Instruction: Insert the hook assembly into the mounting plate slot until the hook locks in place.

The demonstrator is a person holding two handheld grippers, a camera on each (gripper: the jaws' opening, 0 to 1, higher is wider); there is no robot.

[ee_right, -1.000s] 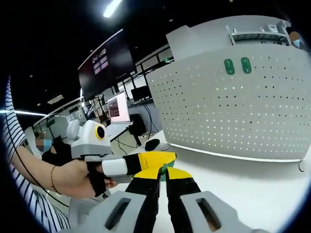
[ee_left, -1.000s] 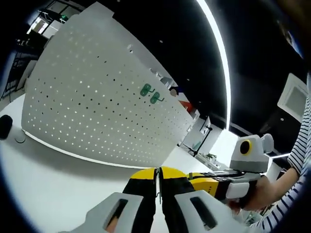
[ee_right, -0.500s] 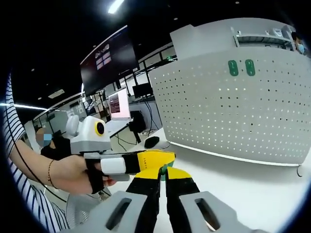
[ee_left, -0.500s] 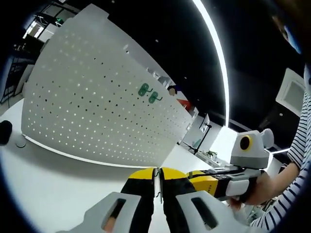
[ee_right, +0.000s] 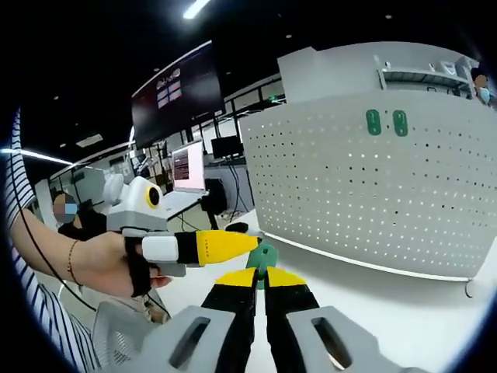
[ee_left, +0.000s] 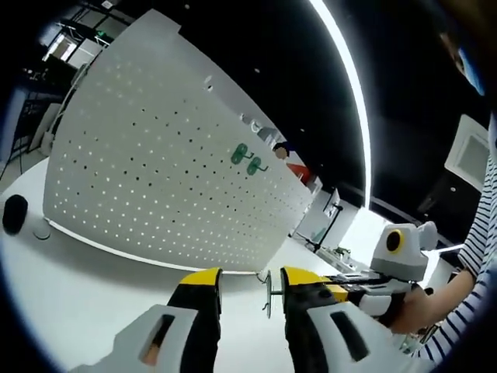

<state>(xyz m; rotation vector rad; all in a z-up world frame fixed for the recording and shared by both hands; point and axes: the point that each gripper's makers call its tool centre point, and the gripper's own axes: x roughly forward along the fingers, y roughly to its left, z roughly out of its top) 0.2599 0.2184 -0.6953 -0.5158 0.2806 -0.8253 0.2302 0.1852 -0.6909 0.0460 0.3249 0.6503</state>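
Holding the green hook (ee_right: 262, 259) tight in our right claw (ee_right: 258, 281), left claw (ee_left: 248, 289) apart — we had not reached the white peg board (ee_right: 373, 194) — two hooks (ee_right: 387, 122) hung there.

The right tongs (ee_right: 260, 281) are seen closed on a small green hook assembly (ee_right: 263, 256) above a white table (ee_right: 404, 299). The left tongs (ee_right: 233, 242), held in a person's hand (ee_right: 105, 263), are shown just left of the hook. Beyond, an upright white perforated mounting plate (ee_right: 373, 194) carries two green hooks (ee_right: 387, 122) near its top.
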